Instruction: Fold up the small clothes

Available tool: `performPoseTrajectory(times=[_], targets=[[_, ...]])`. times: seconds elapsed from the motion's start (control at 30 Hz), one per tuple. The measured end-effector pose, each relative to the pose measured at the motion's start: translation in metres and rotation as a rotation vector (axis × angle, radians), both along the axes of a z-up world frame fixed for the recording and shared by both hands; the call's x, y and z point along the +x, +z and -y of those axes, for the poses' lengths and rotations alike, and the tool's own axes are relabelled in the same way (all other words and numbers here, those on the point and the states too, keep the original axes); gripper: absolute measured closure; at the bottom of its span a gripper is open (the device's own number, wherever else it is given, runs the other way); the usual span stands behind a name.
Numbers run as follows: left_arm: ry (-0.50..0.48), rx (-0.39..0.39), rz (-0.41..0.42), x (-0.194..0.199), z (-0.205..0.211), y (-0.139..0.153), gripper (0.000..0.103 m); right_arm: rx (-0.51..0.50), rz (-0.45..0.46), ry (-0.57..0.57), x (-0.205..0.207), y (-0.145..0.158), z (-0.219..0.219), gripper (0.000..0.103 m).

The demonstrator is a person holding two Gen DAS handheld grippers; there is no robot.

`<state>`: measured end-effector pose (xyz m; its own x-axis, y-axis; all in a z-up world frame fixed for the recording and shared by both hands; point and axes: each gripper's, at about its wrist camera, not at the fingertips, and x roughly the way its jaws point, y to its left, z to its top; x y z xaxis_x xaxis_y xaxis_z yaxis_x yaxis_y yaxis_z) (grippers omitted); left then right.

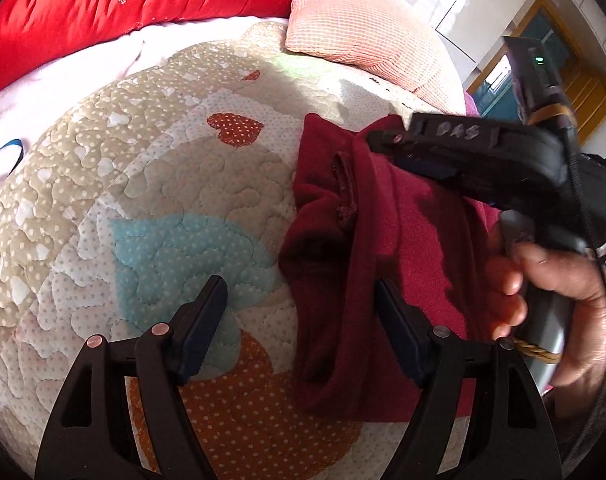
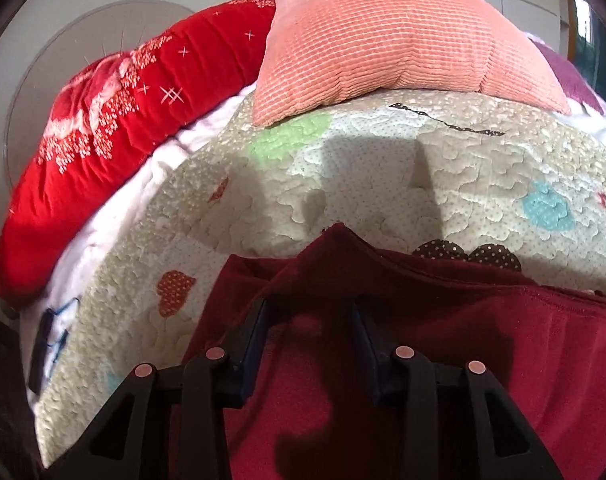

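A dark red garment [image 1: 383, 248] lies bunched and partly folded on the quilted bedspread [image 1: 151, 184]. My left gripper [image 1: 303, 300] is open; its left finger is over the quilt and its right finger [image 1: 399, 320] rests on the garment. My right gripper [image 1: 387, 136] shows in the left wrist view, held by a hand over the garment's far edge. In the right wrist view the right gripper [image 2: 309, 312] is open just above the garment [image 2: 443, 340], with a raised fold beyond its fingertips.
A red quilted blanket [image 1: 103, 12] and a pink ribbed pillow [image 2: 403, 40] lie at the head of the bed. A blue strap [image 1: 3, 164] lies at the left edge. A doorway [image 1: 563, 64] is at the far right.
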<state>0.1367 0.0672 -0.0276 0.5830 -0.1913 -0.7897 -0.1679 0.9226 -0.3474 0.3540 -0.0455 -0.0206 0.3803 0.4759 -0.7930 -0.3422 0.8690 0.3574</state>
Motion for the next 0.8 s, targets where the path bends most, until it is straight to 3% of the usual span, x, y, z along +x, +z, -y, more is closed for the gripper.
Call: performPoseTrajectory(times=[0.1,0.27,0.3,0.33,0.37,0.4,0.47,0.7,0.8], targets=[[-0.002,0.017,0.004,-0.001,0.002,0.000,0.026,0.025,-0.037,-0.006,0.001,0.003,-0.005,0.053],[-0.002,0.010,0.003,-0.003,0.002,0.000,0.026,-0.093,-0.007,0.035,-0.002,-0.005,-0.032,0.053],[-0.001,0.010,0.003,-0.003,0.002,0.000,0.026,-0.131,0.020,0.055,-0.003,-0.006,-0.038,0.055],[0.000,0.011,0.004,-0.003,0.002,0.000,0.026,-0.154,0.042,0.075,-0.005,-0.005,-0.042,0.065],[0.000,0.013,0.005,-0.003,0.003,0.000,0.026,-0.154,0.051,0.095,-0.007,-0.003,-0.043,0.083],[0.000,0.014,0.005,-0.004,0.003,0.000,0.026,-0.152,0.061,0.109,-0.008,0.000,-0.045,0.090],[0.001,0.015,0.005,-0.003,0.004,0.000,0.026,-0.172,0.099,0.120,-0.010,0.004,-0.048,0.090],[0.003,0.017,0.006,-0.002,0.005,-0.001,0.026,-0.190,0.080,0.129,-0.007,-0.012,-0.052,0.091],[0.000,0.019,0.006,-0.001,0.005,-0.001,0.025,-0.147,0.053,0.121,-0.007,-0.008,-0.045,0.090]])
